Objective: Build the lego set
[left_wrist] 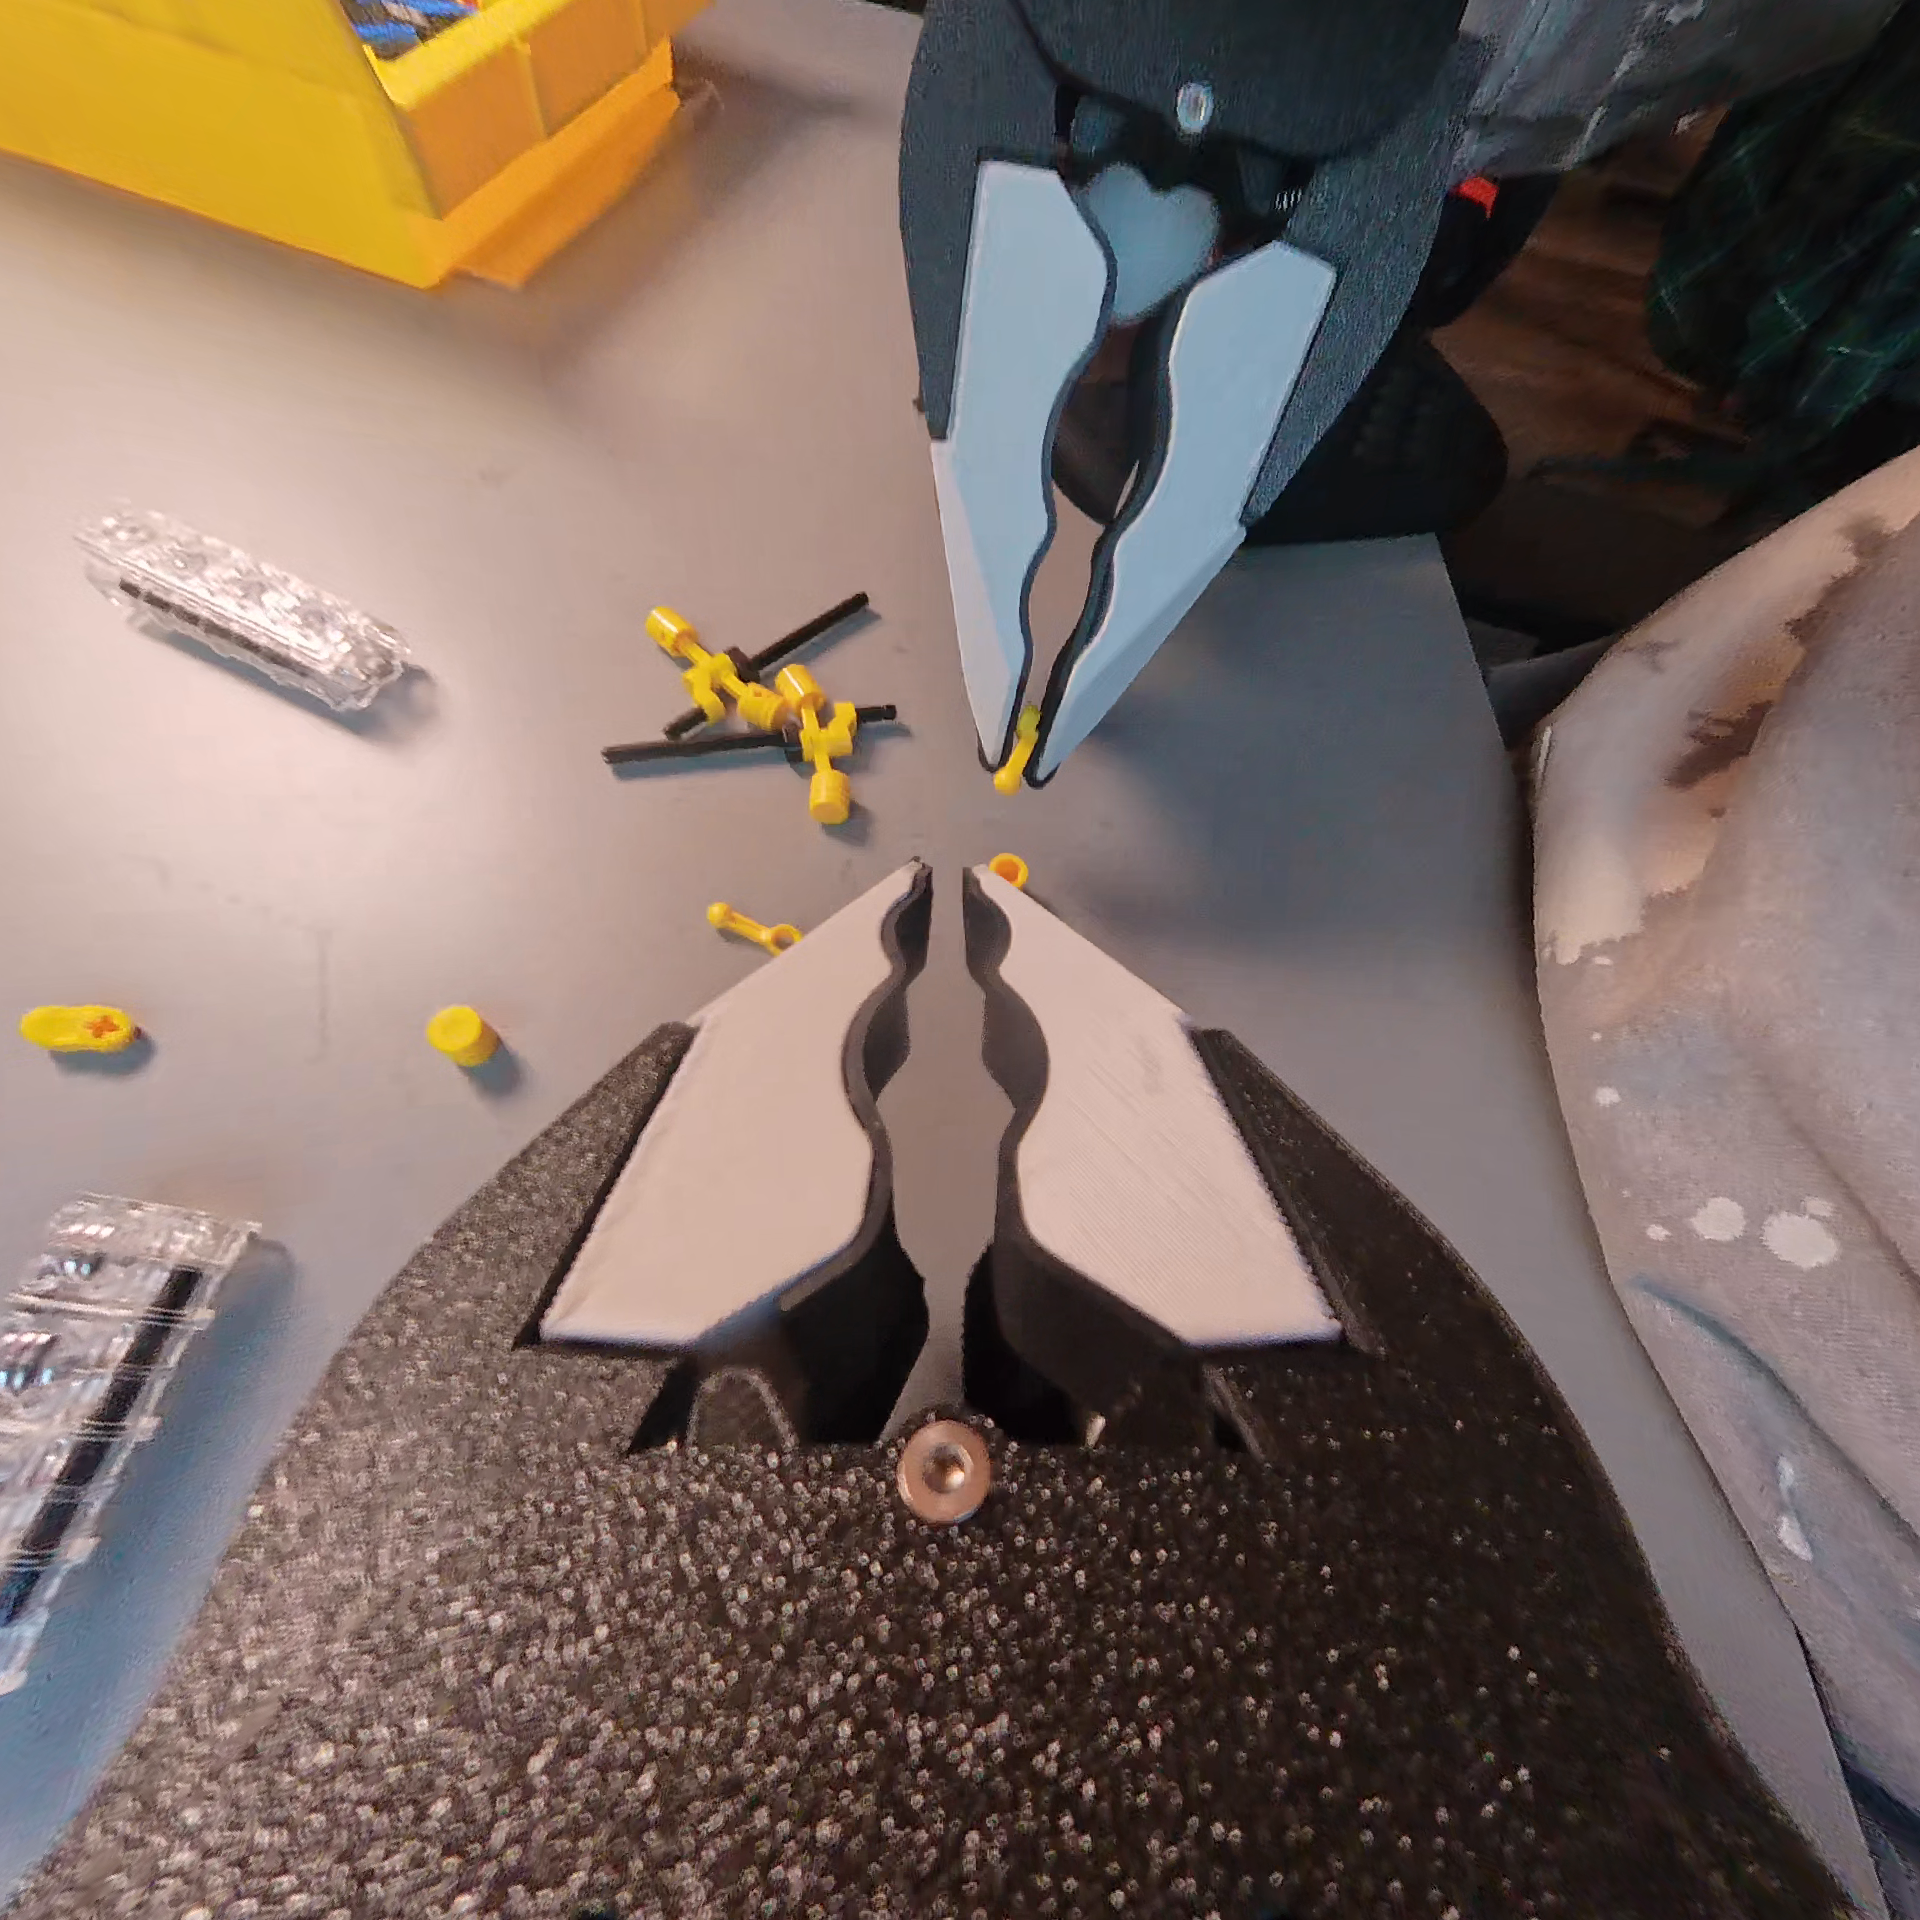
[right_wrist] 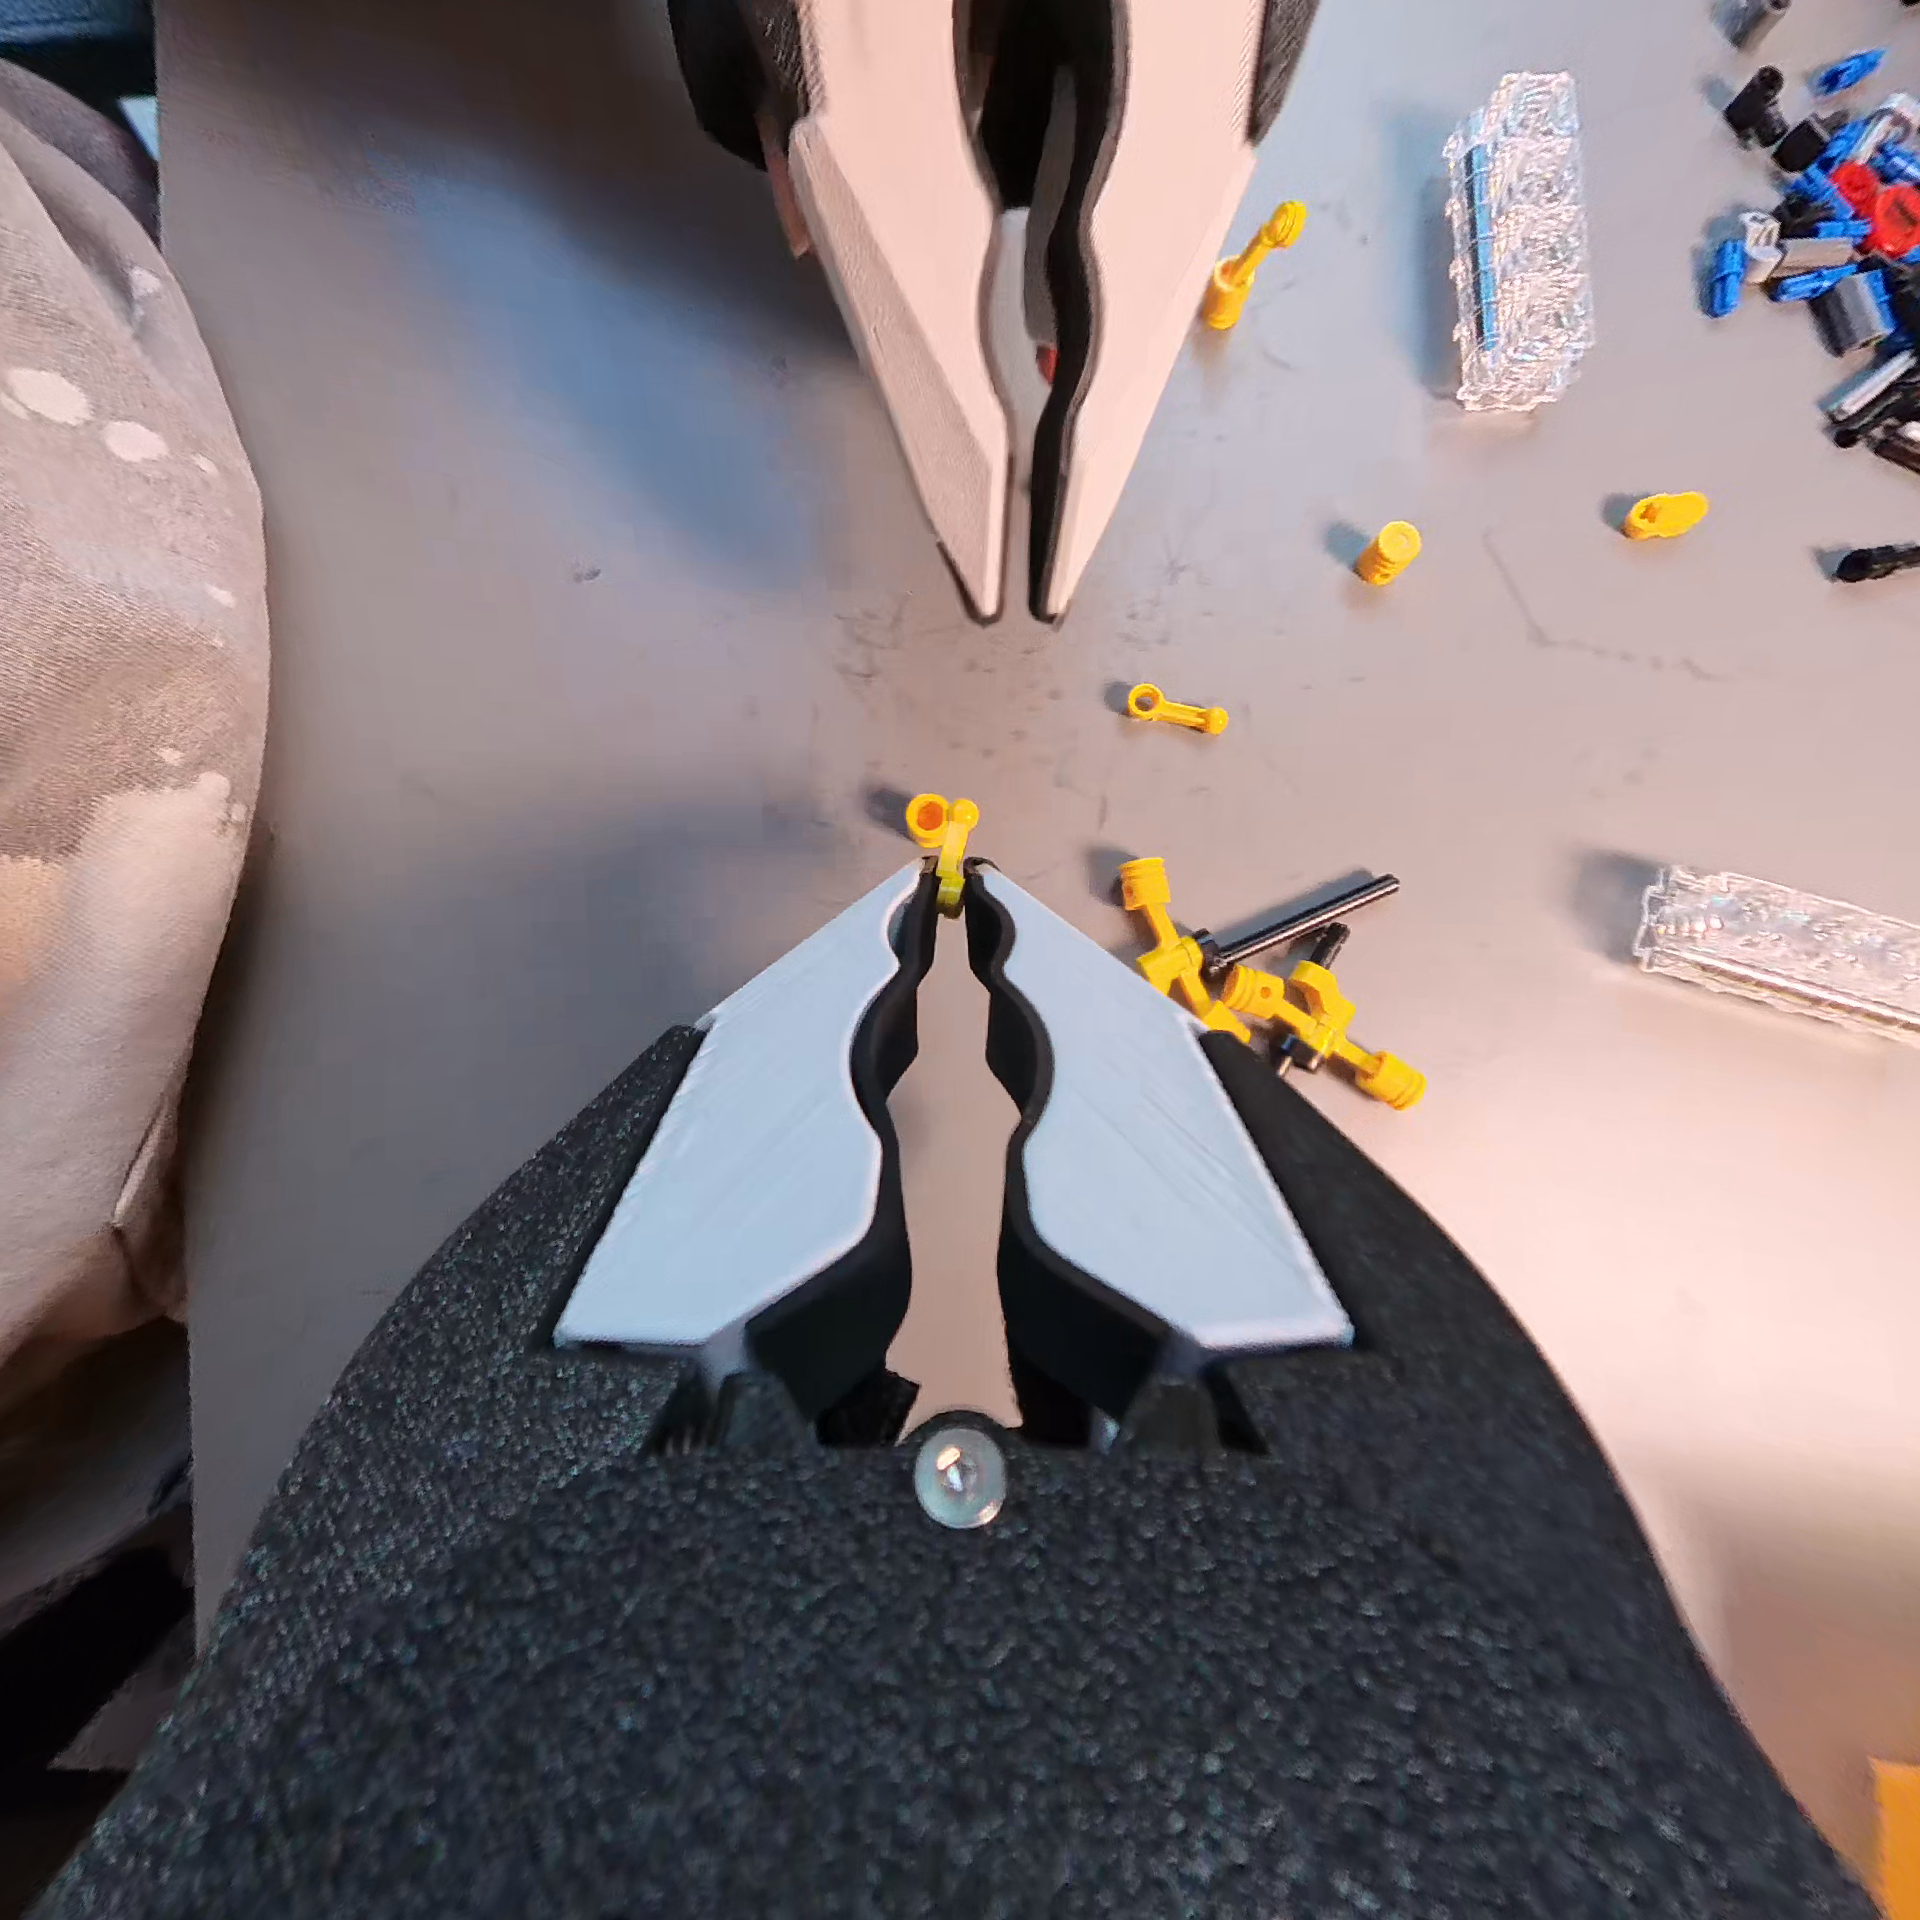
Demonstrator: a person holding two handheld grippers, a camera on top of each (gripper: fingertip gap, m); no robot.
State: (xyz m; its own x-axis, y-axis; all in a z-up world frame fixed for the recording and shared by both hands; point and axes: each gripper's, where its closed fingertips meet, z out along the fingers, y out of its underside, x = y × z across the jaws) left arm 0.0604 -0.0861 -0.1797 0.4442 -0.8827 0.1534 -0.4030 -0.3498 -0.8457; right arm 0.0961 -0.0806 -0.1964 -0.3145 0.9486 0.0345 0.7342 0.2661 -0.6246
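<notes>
On the grey table (left_wrist: 416,468), a yellow-and-black assembly (left_wrist: 774,707) has a loose yellow rod (left_wrist: 753,925), a cylinder (left_wrist: 462,1036) and a flat link (left_wrist: 78,1029) near it. Well apart from it lie two clear blocks (left_wrist: 249,608) (left_wrist: 73,1382), a yellow bin (left_wrist: 312,125) and a pile of blue and black parts (right_wrist: 1829,239).

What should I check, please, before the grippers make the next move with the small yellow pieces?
1. Right gripper holds the yellow rod at its tips: ok.
2. Rod end clear of the table: cannot tell.
3. Left gripper holds nothing, tips slightly apart: ok.
4. Yellow cylinder lies loose by both tips: ok.
5. Yellow and black assembly stands apart from both grippers: ok.
</notes>
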